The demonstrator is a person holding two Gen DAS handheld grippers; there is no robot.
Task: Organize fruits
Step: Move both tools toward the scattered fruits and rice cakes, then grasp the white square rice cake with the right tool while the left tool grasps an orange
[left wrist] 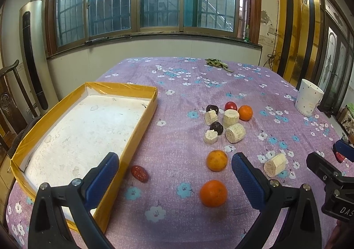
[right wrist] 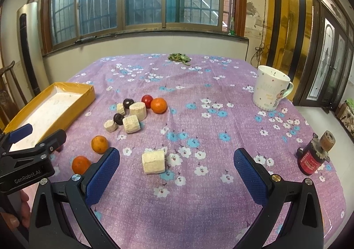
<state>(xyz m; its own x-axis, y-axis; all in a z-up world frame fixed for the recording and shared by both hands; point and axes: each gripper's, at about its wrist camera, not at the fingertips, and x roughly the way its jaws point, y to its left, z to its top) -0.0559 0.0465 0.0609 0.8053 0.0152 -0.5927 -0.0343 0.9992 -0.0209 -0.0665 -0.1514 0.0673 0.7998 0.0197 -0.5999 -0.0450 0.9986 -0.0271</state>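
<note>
Fruits lie on a purple flowered tablecloth (left wrist: 177,94). Two oranges (left wrist: 213,193) (left wrist: 217,160) lie near my left gripper (left wrist: 174,167), which is open and empty above the cloth. A red date (left wrist: 139,173) lies by the yellow-rimmed tray (left wrist: 124,88). A cluster farther off holds a third orange (left wrist: 245,112), a red tomato (left wrist: 230,106), two dark fruits (left wrist: 216,127) and several pale cut chunks (left wrist: 235,132). My right gripper (right wrist: 177,167) is open and empty, with one pale chunk (right wrist: 153,162) just beyond its fingers.
A white mug (right wrist: 268,90) stands at the far right. A small red jar (right wrist: 312,158) stands near the right table edge. A heap of green leaves (right wrist: 179,57) lies at the far edge. A wooden chair (left wrist: 11,98) stands left of the table.
</note>
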